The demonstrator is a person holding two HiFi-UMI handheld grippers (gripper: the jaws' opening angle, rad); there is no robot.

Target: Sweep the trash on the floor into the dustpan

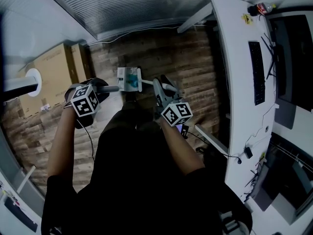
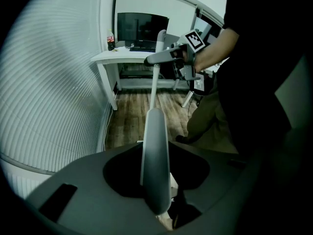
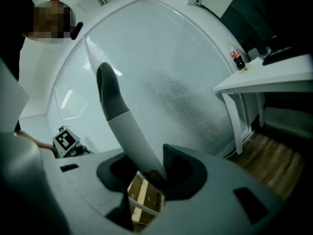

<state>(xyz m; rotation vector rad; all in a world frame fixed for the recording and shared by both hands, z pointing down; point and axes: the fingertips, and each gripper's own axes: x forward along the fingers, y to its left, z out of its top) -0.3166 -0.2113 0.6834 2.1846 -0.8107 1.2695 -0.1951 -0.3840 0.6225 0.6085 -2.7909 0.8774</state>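
Note:
In the head view a pale dustpan [image 1: 129,79] with teal and white trash in it sits on the wood floor ahead of the person's legs. A light bar runs from it to my left gripper [image 1: 101,88], which is shut on a long grey-white handle [image 2: 155,155]. My right gripper [image 1: 158,93], just right of the dustpan, is shut on a second handle [image 3: 124,126] that is grey-white with a darker tip. That handle is tilted up and to the left in the right gripper view. The left gripper view shows the right gripper [image 2: 182,55] gripping its handle farther off. Whatever is at that handle's lower end is hidden.
A long white desk [image 1: 234,58] with a keyboard [image 1: 257,72], monitor [image 1: 293,48] and bottle [image 1: 264,7] lines the right side. Cardboard boxes [image 1: 49,72] stand at the left. Ribbed glass wall panels [image 1: 127,4] close the far side. Cables [image 1: 210,141] trail near the desk leg.

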